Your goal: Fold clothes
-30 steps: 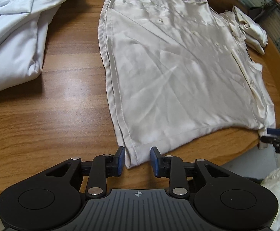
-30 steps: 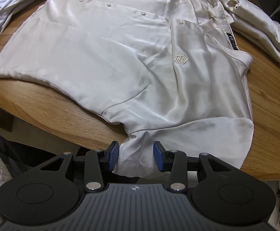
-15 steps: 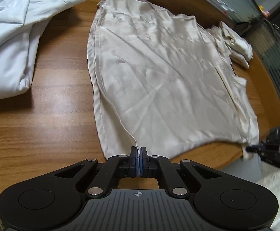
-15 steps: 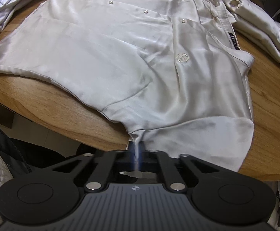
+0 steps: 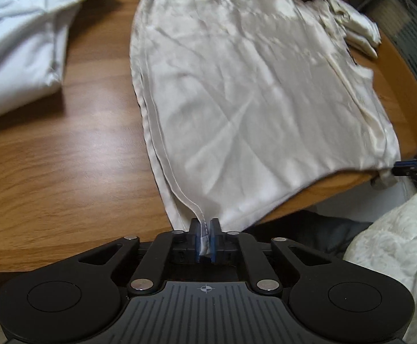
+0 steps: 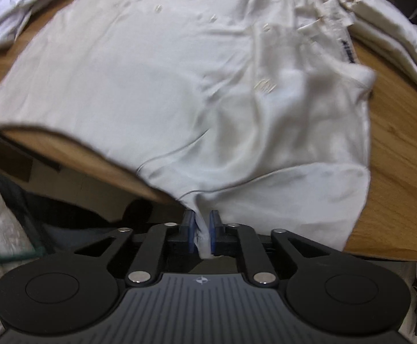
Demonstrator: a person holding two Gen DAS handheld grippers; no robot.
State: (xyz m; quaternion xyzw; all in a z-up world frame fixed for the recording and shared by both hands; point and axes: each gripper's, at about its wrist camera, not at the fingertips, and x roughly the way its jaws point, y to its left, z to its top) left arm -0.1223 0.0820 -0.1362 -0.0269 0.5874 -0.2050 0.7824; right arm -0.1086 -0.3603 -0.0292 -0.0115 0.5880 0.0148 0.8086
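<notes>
A cream satin shirt (image 5: 237, 86) lies spread, buttons up, on the wooden table (image 5: 65, 157). My left gripper (image 5: 205, 223) pinches the shirt's near hem corner; its jaws are opening slightly, with the stitched hem still between the blue pads. In the right wrist view the same shirt (image 6: 165, 86) shows its embroidered chest logo (image 6: 264, 84). My right gripper (image 6: 201, 220) holds bunched fabric at the sleeve edge, which hangs over the table's front edge. Its jaws are opening a little too, with cloth still between the pads. The right gripper (image 5: 409, 163) also shows at the left view's right edge.
A pile of white clothes (image 5: 13, 43) lies at the table's left. Folded cream shirts (image 6: 389, 37) are stacked at the far right. The curved table edge (image 6: 79, 154) runs close to both grippers. White quilted fabric (image 5: 394, 243) sits below at the right.
Both grippers went from open around the shirt's edge to closed on it. They then lifted a little, drawing the hem corner and the sleeve edge up off the table.
</notes>
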